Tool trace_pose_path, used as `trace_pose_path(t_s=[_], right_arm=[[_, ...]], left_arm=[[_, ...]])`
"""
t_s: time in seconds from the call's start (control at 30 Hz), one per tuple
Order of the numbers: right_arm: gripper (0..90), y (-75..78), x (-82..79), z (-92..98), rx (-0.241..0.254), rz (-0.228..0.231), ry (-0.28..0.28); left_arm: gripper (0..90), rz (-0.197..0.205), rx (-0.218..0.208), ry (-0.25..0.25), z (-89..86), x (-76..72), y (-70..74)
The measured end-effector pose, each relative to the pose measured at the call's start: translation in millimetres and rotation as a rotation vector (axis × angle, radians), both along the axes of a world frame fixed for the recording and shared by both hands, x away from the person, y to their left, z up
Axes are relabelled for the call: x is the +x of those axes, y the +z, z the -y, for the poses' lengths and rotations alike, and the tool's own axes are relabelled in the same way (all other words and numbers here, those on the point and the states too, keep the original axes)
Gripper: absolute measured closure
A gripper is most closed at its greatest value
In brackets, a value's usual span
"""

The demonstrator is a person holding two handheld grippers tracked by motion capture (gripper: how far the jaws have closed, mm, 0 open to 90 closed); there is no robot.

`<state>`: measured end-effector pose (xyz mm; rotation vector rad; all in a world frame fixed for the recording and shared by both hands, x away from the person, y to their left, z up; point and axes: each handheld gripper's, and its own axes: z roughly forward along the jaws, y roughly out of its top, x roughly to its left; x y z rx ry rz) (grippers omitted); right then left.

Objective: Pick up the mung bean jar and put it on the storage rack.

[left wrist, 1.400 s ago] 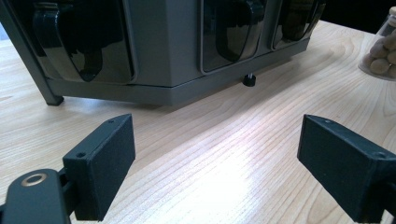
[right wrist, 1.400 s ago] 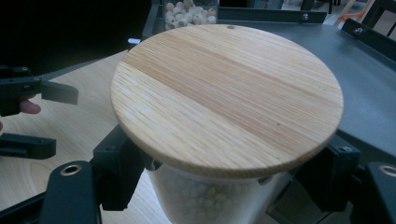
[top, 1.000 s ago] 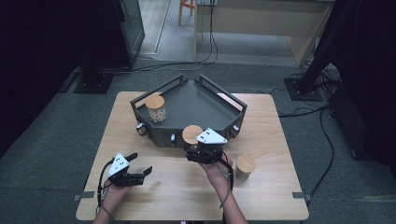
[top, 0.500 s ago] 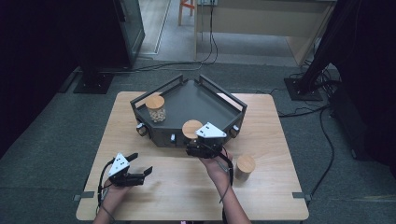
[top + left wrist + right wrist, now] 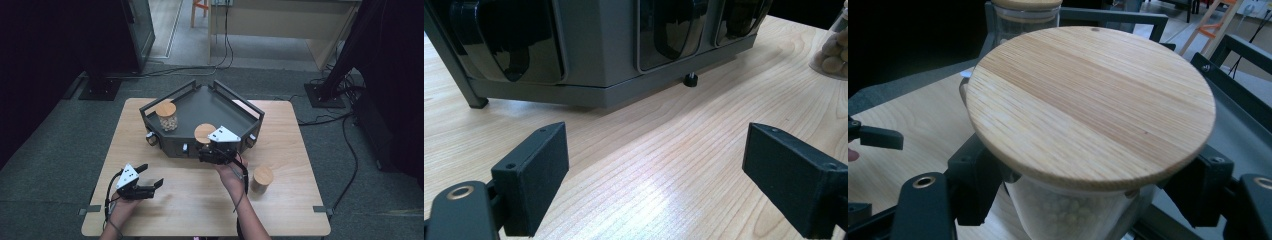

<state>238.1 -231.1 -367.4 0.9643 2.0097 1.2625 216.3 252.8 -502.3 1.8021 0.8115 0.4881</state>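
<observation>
R gripper point(image 5: 206, 154) clamped on wood-lidded jar point(image 5: 1092, 105), held at front edge of dark tray point(image 5: 240, 116). L gripper point(image 5: 150, 176) w/ jaws wide apart, low over table point(image 5: 290, 200), holding nothing.

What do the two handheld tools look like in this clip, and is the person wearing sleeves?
Both the left tool and right tool are black, each topped by a grey three-cornered plate and trailing a black cable. Their jaws are flat, blocky black pads with small screw holes. The forearms in the high view are bare, with no sleeves.
</observation>
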Motion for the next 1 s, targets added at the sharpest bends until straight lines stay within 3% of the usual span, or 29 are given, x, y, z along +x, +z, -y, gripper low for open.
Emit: trace_pose_path(t_s=[0.6, 0.73, 1.0], right_arm=[[25.1, 2.0, 16.2, -7.7, -0.01, 0.018, -0.006], [25.1, -2.4, 16.8, -8.4, -0.023, 0.055, 0.0], [25.1, -1.6, 26.1, -11.3, -0.019, 0.042, -0.008]], left_arm=[[10.9, -0.002, -0.011, 0.003, -0.6, -0.1, -0.6], [10.9, -0.001, -0.013, 0.003, -1.3, 0.1, -0.8], [10.8, -0.002, -0.014, 0.003, -1.2, 0.1, -0.8]])
